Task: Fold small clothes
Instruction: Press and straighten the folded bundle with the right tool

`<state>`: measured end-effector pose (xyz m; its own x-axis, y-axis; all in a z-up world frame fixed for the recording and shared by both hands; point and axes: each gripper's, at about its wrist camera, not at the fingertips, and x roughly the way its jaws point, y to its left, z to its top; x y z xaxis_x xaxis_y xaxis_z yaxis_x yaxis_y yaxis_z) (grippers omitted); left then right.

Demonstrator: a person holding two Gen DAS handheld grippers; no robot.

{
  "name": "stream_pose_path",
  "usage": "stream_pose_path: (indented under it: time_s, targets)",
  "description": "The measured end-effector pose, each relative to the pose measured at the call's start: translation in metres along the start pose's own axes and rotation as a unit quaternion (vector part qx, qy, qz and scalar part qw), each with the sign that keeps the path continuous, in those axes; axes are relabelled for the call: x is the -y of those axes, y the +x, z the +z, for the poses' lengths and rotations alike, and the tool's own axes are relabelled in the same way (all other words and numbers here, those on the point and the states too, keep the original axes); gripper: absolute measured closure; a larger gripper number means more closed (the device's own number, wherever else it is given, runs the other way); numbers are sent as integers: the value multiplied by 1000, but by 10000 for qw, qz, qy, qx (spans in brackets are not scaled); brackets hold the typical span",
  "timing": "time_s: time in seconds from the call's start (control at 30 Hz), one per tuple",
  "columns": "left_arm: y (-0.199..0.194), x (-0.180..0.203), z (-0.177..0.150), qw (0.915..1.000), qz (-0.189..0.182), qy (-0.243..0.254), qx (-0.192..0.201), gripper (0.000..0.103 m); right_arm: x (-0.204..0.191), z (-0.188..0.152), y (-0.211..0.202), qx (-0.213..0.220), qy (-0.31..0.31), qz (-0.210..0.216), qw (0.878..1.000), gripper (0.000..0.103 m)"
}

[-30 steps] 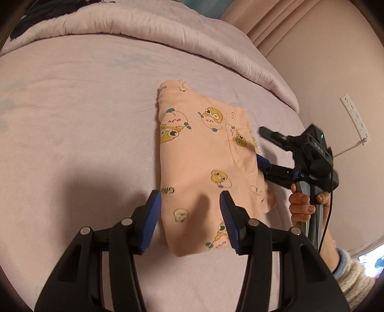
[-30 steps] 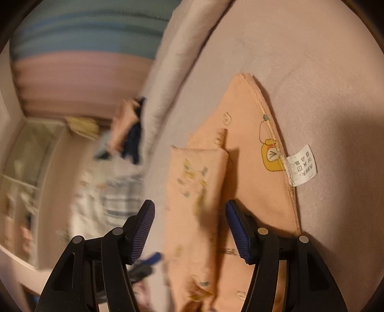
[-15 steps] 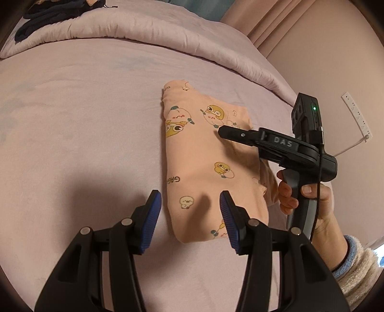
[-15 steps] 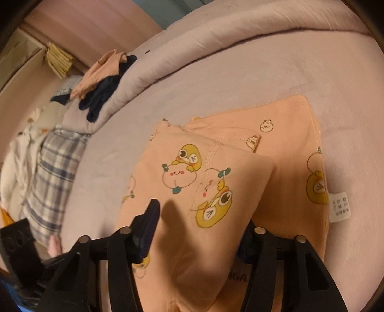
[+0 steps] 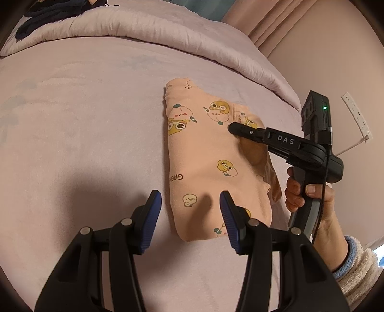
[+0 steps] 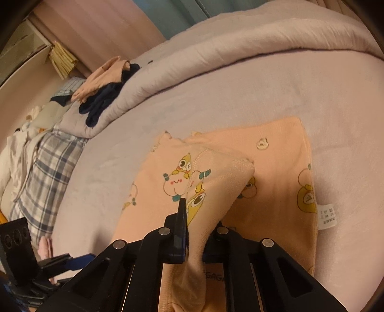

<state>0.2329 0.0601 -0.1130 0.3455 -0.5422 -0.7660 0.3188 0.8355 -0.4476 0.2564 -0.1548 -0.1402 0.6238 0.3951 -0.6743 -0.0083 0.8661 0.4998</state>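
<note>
A: Status of right gripper (image 6: 186,216)?

B: Jaws pinched tight, just closed on a raised fold of the peach garment (image 5: 211,153). Fabric caught between the pads and lifted into a ridge over the flat lower layer. Seen from the left wrist as a black tool marked "DAS", tip resting on the right half of the cloth, held by the right hand (image 5: 304,192) in a fluffy sleeve (image 5: 357,266) with a blue cuff.

A: Status of left gripper (image 5: 189,213)?

B: Jaws partly apart, blue pads bare, nothing gripped. Poised over the near end of the garment; right pad above the cloth, left pad over bare sheet. Contact with the cloth: cannot tell.

A: Position of the garment?

B: Flat on the pink bed sheet (image 5: 84,120), folded lengthwise into a narrow strip, long axis running away from the left gripper. Printed with cartoon ducks and peach-like figures, letters "GAGA" near the left edge. White care label (image 6: 327,216) hanging off the right edge in the right wrist view.

A: Surroundings?

B: Rolled pink duvet (image 5: 144,26) across the far side of the bed. Pile of dark and peach clothes (image 6: 105,91) on the duvet's left end. Plaid cloth (image 6: 45,168) further left, beside white items. White power strip (image 5: 357,117) on the wall at right, cable trailing down. Curtains (image 5: 271,21) beyond the duvet.
</note>
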Motion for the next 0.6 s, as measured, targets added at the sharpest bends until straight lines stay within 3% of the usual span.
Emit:
stream_pose_path:
  time_s: [0.27,0.6]
  targets:
    - [-1,0,-2,10000,19,-1,1,53,-6,6,-8,120,-106,-108,9998,93]
    - [1,-3,1,10000,10,-60,-54,53,-1,31,-22,135,-204,-646,9976,94]
